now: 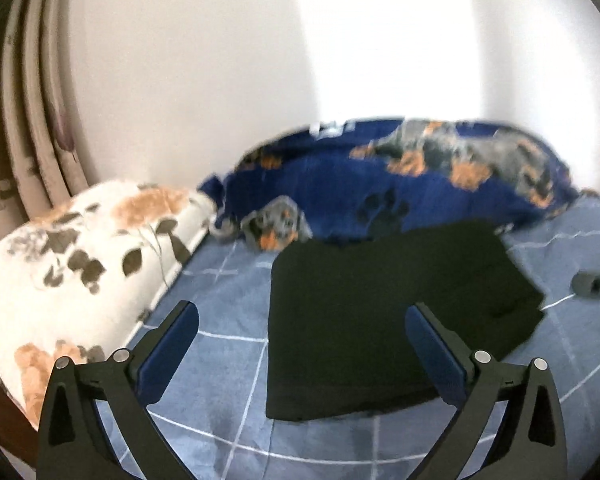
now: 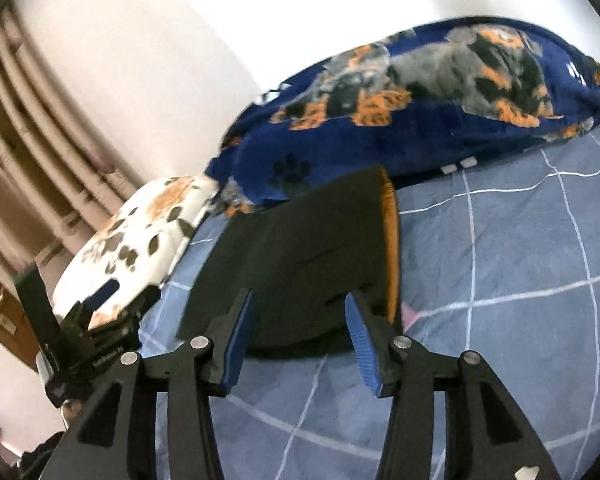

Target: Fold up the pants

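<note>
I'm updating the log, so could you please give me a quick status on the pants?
Left gripper open, empty. Right gripper open, empty. Black pants folded, flat on blue checked sheet. Nothing in the way.

The left hand-held gripper [image 1: 302, 322] hangs above the bed [image 1: 228, 292] with its blue pads wide apart and nothing between them. Folded black pants [image 1: 380, 320] lie flat on the blue checked sheet. Behind them sits a navy dog-print blanket [image 1: 400, 184], with a floral pillow [image 1: 72, 264] at left.
</note>
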